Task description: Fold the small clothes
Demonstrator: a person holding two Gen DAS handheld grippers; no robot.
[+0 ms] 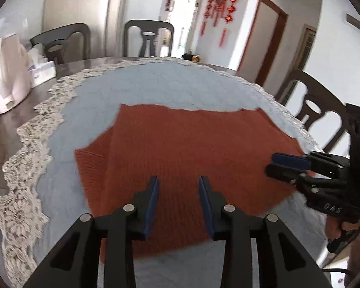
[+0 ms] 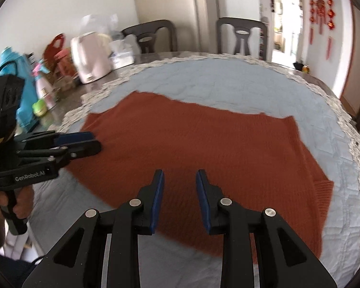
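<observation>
A rust-orange knitted sweater (image 1: pixel 192 139) (image 2: pixel 204 139) lies flat on a light blue quilted cloth (image 1: pixel 156 84) (image 2: pixel 216 81) with a lace border. One sleeve sticks out at the left in the left wrist view, another at the right in the right wrist view. My left gripper (image 1: pixel 179 182) (image 2: pixel 96 140) hovers over the sweater's near left part, open, with nothing between its blue pads. My right gripper (image 2: pixel 180 175) (image 1: pixel 272 163) is over the near right part, also open and empty. A hand (image 2: pixel 2 196) holds the left gripper's handle.
The cloth covers a dark table (image 1: pixel 12 124). On its far left stand a white appliance (image 1: pixel 7 76) (image 2: pixel 91 57), a tissue box (image 1: pixel 42 69) and several bottles and bags (image 2: pixel 40 84). Dark chairs (image 1: pixel 148 38) (image 1: pixel 324 110) (image 2: pixel 242 36) ring the table.
</observation>
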